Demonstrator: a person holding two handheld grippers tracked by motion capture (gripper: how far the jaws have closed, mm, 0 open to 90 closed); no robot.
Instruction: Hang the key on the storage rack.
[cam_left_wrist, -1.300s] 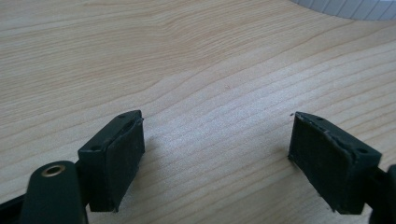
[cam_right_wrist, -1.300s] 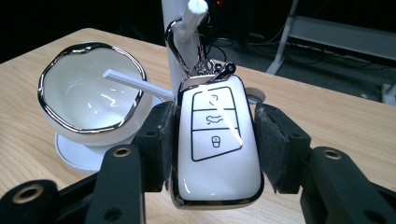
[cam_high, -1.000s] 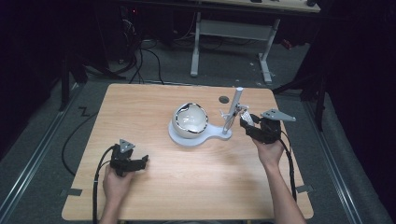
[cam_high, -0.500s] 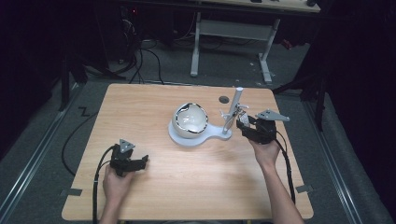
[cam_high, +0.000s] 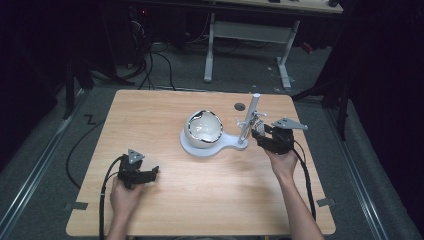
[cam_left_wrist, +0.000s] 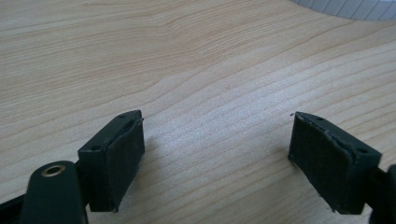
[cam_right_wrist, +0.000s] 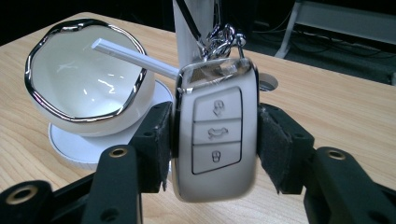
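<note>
With the right tool (cam_right_wrist: 215, 144) clamped on the key fob (cam_right_wrist: 215, 140), lift its ring squarely along the stand's peg (cam_right_wrist: 135, 58) while the left tool (cam_left_wrist: 219, 158), jaws apart, rests on the counter (cam_high: 210, 195).

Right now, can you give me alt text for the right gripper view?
The right claw grips a silver car key fob by its sides, its ring hanging from a white post. A white, chrome-rimmed bowl sits behind on the wooden table.
</note>
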